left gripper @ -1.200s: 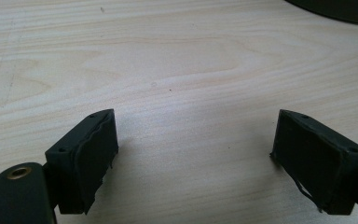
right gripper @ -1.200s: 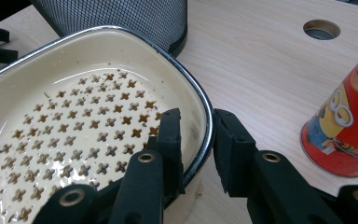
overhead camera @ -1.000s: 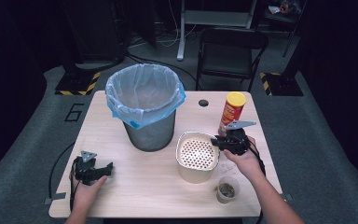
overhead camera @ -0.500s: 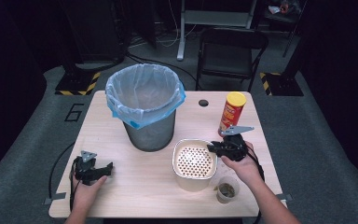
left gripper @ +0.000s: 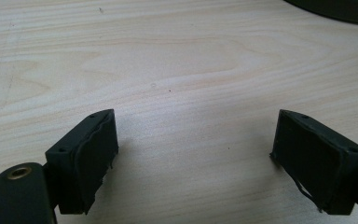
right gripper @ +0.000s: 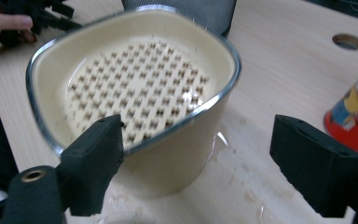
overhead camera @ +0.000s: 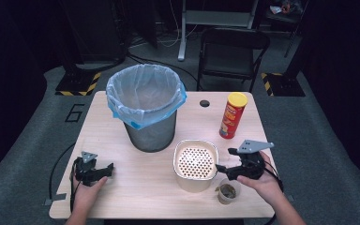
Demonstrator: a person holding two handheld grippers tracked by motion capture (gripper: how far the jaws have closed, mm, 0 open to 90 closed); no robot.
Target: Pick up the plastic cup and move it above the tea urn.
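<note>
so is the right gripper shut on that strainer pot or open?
Open. In the right gripper view the right gripper has its jaws wide apart; one jaw overlaps the strainer pot's rim, the other stands clear of it.

A pale wooden bench (overhead camera: 140,187) carries a lined mesh bin (overhead camera: 146,108), a cream perforated container (overhead camera: 195,164), a red chip can (overhead camera: 232,115) — and a small cup (overhead camera: 228,191) near its front edge.

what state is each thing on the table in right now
bin: upright, lined with a bag, open
strainer container: upright, nothing inside
chip can: upright, lid on
small cup: upright, something dark inside
left gripper: open, holding nothing
right gripper: open, at the strainer container
</note>
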